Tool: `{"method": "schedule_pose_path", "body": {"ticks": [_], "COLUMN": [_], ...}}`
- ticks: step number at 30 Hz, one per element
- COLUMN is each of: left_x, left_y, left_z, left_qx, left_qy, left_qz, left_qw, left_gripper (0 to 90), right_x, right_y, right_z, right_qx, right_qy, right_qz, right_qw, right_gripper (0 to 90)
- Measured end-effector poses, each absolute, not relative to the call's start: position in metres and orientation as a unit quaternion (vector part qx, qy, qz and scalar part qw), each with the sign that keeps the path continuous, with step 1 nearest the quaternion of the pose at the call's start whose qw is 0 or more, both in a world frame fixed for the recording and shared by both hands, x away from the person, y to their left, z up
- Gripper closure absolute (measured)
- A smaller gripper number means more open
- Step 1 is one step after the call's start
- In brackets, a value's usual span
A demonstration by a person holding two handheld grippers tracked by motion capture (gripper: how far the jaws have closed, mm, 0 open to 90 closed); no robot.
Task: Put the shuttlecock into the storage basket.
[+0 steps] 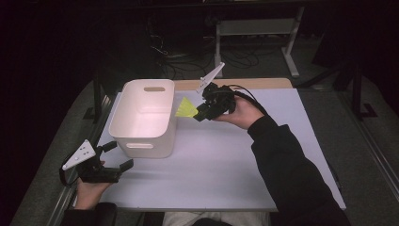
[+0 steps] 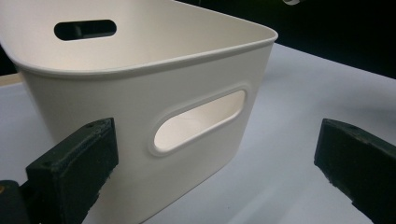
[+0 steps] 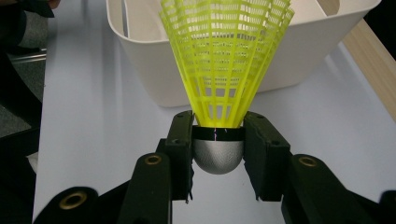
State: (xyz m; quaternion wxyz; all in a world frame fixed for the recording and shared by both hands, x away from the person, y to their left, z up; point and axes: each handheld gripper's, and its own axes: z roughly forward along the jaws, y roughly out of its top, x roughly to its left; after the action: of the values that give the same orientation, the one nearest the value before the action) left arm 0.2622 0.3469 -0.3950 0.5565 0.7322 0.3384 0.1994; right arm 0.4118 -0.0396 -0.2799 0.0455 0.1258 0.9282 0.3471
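A yellow shuttlecock (image 3: 224, 60) with a silver cap (image 3: 217, 156) is clamped at its cap between the jaws of my right gripper (image 3: 217, 140). In the high view that gripper (image 1: 201, 113) hovers just right of a white bin (image 1: 141, 136), the shuttlecock (image 1: 186, 108) pointing its skirt at the bin's right wall. My left gripper (image 1: 117, 155) rests open at the table's front left, just before the bin's near wall. In the left gripper view its two pads (image 2: 74, 168) stand wide apart with nothing between them, facing the bin's handle slot (image 2: 201, 121).
The bin (image 2: 140, 60) stands on a pale mat (image 1: 221, 160) over the table. A wooden strip (image 1: 254, 84) runs along the mat's far edge. Cables and a white frame (image 1: 254, 28) lie on the dark floor beyond.
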Motion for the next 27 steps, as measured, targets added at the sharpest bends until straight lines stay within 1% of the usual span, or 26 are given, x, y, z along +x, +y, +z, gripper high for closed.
{"method": "schedule_pose_path", "body": {"ticks": [10, 27], "left_x": [0.262, 0.262], "left_y": [0.347, 0.347], "left_z": [-0.395, -0.395], "left_qx": [0.733, 0.732], "left_qy": [0.338, 0.338], "left_qz": [0.199, 0.198], "left_qw": [0.556, 0.557], "left_gripper": [0.0, 0.0], "right_x": [0.412, 0.412], "right_y": [-0.026, 0.001], "right_z": [-0.268, -0.257], "right_qx": [0.11, 0.092], "right_qy": [0.929, 0.93], "right_qz": [0.349, 0.353], "right_qw": [0.051, 0.046], "right_gripper": [63.4, 63.4]}}
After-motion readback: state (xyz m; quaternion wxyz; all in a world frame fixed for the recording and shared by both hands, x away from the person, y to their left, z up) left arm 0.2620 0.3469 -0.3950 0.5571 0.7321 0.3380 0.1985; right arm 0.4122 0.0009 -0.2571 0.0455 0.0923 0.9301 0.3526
